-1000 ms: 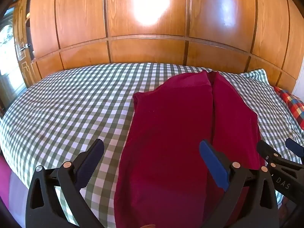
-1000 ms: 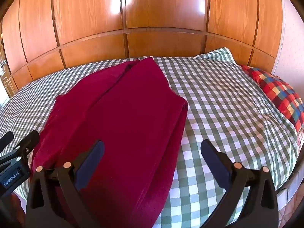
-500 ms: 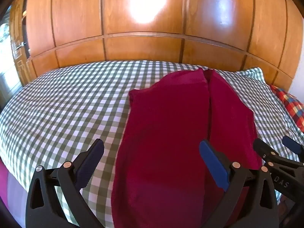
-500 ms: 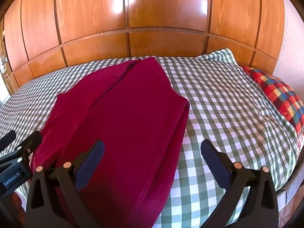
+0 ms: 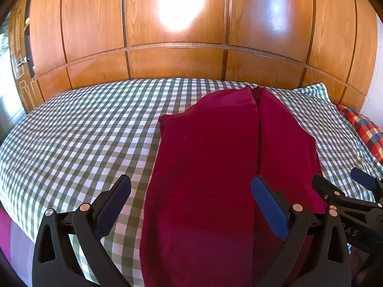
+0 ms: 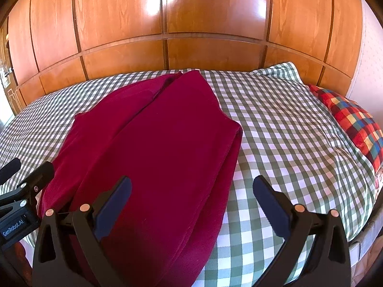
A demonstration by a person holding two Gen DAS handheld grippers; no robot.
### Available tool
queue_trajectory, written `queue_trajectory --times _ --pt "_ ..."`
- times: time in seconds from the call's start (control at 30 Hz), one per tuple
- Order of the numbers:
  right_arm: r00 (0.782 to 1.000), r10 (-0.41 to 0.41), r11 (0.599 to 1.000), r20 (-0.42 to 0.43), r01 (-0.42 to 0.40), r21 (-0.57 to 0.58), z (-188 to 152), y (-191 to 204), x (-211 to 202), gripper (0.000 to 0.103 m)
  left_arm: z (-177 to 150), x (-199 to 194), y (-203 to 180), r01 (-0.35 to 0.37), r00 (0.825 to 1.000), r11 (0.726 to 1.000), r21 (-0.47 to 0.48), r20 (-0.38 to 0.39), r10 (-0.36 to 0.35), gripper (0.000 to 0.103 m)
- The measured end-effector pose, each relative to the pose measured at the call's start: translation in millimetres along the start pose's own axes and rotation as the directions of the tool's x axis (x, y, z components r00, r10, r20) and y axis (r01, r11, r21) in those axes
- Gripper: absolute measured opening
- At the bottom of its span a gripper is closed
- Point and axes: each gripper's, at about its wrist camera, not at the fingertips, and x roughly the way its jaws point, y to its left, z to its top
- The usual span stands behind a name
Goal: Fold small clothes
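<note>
Checked bedspread (image 5: 71, 131) carries folded maroon garment (image 5: 203, 167) (lengthwise); left claw (image 5: 191, 201), right claw (image 6: 191, 198) both wide, empty

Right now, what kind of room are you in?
Most likely a bedroom. A bed with a green-checked sheet fills the view, a plaid pillow lies at its right side, and wooden wardrobe doors stand behind. A dark red garment is spread on the bed for folding.
</note>
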Motion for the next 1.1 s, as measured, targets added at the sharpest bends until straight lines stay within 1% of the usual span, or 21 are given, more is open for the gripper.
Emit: queue_trajectory --times 0.43,1.1 --pt "1.0 0.008 1.0 -0.01 -0.008 0.009 -0.6 -3.1 2.2 0.101 0.6 -2.9 0.1 -0.019 1.0 1.0 0.021 0.007 0.019 0.1" --pt "1.0 0.013 1.0 -0.01 -0.013 0.014 -1.2 -0.2 1.7 0.101 -3.1 -9.2 5.3 -0.03 0.999 0.999 0.041 0.015 0.029 0.1"
